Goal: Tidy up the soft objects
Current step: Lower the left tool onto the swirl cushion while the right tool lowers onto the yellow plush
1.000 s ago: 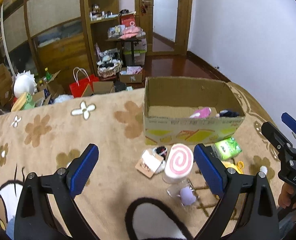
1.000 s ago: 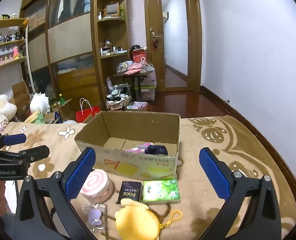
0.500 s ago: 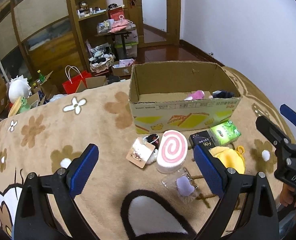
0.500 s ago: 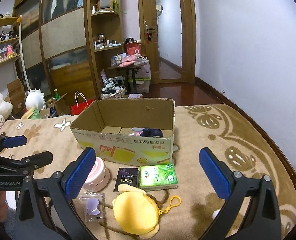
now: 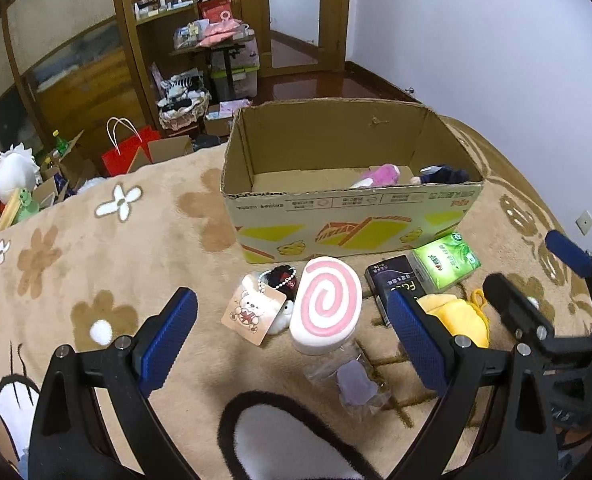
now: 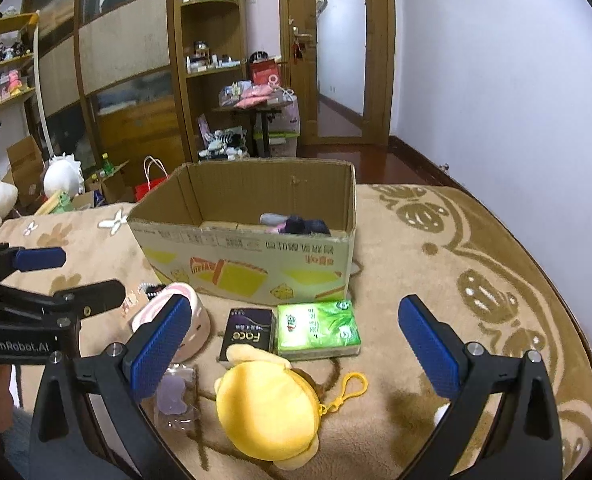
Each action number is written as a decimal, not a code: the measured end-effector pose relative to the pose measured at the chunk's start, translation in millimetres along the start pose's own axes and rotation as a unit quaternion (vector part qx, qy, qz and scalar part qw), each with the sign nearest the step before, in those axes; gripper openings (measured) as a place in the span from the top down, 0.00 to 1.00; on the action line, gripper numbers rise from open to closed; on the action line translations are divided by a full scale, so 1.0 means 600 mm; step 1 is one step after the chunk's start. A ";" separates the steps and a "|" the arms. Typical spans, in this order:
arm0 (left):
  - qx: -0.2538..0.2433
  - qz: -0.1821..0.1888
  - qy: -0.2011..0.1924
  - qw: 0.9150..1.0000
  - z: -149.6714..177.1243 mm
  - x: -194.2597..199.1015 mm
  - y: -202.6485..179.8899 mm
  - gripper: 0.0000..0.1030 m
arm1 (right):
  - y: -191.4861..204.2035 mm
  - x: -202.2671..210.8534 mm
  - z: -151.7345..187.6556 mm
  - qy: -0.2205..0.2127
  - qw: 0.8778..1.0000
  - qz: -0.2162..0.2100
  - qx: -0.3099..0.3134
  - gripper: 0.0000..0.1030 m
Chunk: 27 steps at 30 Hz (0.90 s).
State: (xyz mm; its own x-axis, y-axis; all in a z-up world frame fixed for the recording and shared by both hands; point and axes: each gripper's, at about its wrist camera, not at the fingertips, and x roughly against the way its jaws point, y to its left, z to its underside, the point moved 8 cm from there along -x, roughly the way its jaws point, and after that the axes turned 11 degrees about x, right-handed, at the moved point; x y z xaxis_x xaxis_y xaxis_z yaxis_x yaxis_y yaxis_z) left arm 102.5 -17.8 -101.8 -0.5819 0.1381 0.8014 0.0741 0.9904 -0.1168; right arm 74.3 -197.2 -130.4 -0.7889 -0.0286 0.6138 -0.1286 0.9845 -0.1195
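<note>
Hovering w/ both jaws spread wide and empty: left gripper [image 5: 292, 340] frames the pink swirl-roll plush [image 5: 326, 305], right gripper [image 6: 296, 344] sits over the yellow plush pouch [image 6: 268, 410], both just short of the cardboard box [image 5: 348, 216]. Best approach imo: drop straight down, pinch each plush across its middle, lift clear of the box rim before letting go. Count on blanket [image 5: 96, 240]: 1 roll, 1 pouch, 1 bunny keychain card [image 5: 254, 309], 1 bagged purple charm [image 5: 356, 384], 1 green tissue pack [image 6: 318, 328], 1 black Face pack [image 6: 248, 332]; inside box abt 2 soft items, 1 pink [image 5: 378, 174], 1 navy [image 5: 444, 174].

A black packet [image 6: 247, 335] lying on the carpet is showing the word "Face" in pale letters, while the body of the left gripper [image 6: 68, 276] is carrying the marking "GenRobot.AI". Printing on the cardboard box [image 6: 252, 258] is appearing upside down and staying unreadable.
</note>
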 end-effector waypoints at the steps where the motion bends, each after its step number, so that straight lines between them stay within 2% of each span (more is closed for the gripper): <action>1: 0.002 0.000 0.004 1.000 -0.001 -0.006 0.001 0.08 | 0.001 -0.004 0.002 0.003 1.000 0.000 0.001 0.00; 10: 0.028 0.035 0.042 0.998 -0.005 -0.046 -0.003 0.08 | 0.007 -0.031 0.019 0.027 1.000 -0.005 0.005 0.00; 16: 0.018 0.031 0.056 0.998 0.002 -0.068 -0.012 0.08 | 0.010 -0.052 0.036 0.058 0.998 -0.008 0.006 0.00; 27: -0.020 0.035 0.101 0.994 0.036 -0.097 -0.041 0.23 | 0.026 -0.082 0.065 0.105 0.994 -0.012 0.035 0.00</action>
State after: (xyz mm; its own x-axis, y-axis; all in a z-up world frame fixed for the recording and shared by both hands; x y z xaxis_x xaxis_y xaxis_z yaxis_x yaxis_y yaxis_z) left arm 117.2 -50.4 -158.4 -0.3992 0.2015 0.8945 0.1437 0.9772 -0.1560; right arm 87.5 -186.9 -192.9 -0.6437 -0.0072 0.7653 -0.1923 0.9694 -0.1527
